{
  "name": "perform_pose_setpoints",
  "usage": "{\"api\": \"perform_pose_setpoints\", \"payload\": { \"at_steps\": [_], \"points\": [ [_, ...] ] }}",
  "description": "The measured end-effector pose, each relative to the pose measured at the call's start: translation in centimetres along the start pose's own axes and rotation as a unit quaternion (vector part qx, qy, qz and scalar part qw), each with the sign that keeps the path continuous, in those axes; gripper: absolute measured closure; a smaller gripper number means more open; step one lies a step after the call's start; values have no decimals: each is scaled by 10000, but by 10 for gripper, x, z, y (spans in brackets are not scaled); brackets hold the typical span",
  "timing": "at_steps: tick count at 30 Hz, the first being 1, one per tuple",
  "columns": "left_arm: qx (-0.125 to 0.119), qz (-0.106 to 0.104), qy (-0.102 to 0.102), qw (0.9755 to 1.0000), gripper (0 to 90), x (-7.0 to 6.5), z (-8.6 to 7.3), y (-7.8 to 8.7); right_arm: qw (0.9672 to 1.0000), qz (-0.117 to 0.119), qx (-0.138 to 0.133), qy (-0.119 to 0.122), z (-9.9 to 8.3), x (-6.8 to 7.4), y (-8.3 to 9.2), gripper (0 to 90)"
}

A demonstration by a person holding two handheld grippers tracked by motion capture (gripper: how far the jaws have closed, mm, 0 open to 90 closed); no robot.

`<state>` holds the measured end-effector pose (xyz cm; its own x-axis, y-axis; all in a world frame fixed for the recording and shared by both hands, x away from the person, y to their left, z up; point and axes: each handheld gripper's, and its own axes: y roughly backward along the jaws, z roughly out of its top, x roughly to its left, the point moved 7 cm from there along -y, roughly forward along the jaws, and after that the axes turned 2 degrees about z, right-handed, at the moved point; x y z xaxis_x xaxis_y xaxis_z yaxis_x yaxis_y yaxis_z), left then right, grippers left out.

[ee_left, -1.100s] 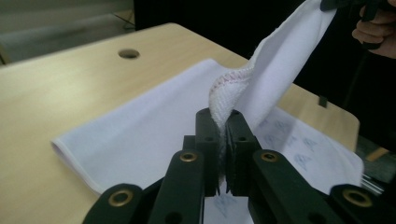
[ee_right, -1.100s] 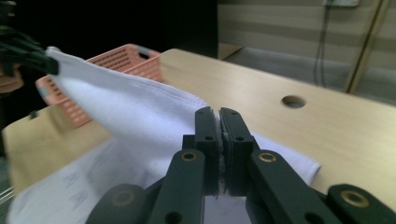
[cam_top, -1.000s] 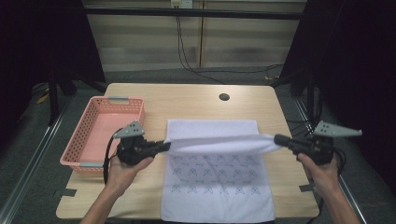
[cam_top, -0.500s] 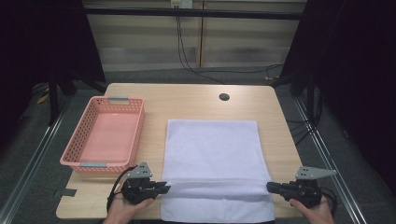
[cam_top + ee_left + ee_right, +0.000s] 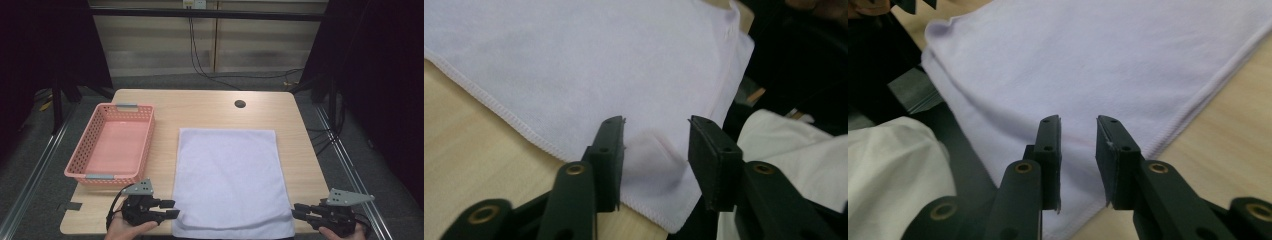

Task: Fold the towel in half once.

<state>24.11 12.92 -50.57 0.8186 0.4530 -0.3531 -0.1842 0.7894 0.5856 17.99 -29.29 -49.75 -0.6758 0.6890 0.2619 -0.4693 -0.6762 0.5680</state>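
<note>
A white towel lies flat and folded on the wooden table, its near edge at the table's front. My left gripper rests at the towel's near left corner. Its jaws have just been opening and now stand apart, with a small raised crease of towel loose between them. My right gripper sits at the near right corner. Its jaws have also just been opening, and the towel edge lies under the gap, free of the pads. In the gripper views the left gripper and right gripper both point over the cloth.
A pink plastic basket stands on the left of the table, its inside bare. A small dark hole marks the far side of the tabletop. Dark floor and metal rails surround the table. White cloth hangs below the table's front edge.
Both grippers carried the lifted towel edge toward the near side and down, folding the towel over. Both sets of jaws then opened and let go of the corners.
</note>
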Motion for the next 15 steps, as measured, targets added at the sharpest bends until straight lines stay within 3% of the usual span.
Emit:
{"api": "perform_pose_setpoints", "payload": {
  "at_steps": [2, 6, 8, 10, 12, 14, 15],
  "points": [
    [-29, 93, 16, 10000, 541, 10, 8, -6, 10000, -72, 5, -46, 2, -7, -4, 672],
    [106, 391, -150, 9991, 532, 28, 29, -26, 9996, -250, 124, -23, 13, -24, -23, 596],
    [90, 406, -19, 9991, 543, 39, 39, -35, 9993, -318, 171, 5, 22, -33, -34, 564],
    [161, 563, -87, 9982, 546, 49, 46, -45, 9991, -370, 206, 49, 31, -41, -47, 542],
    [212, 511, -38, 9985, 545, 56, 51, -55, 9988, -399, 283, 70, 38, -50, -61, 518],
    [339, 677, -223, 9969, 546, 63, 54, -65, 9980, -486, 394, 96, 44, -57, -75, 503],
    [343, 725, -173, 9966, 547, 69, 55, -69, 9972, -570, 454, 133, 47, -61, -81, 490]
  ]
}}
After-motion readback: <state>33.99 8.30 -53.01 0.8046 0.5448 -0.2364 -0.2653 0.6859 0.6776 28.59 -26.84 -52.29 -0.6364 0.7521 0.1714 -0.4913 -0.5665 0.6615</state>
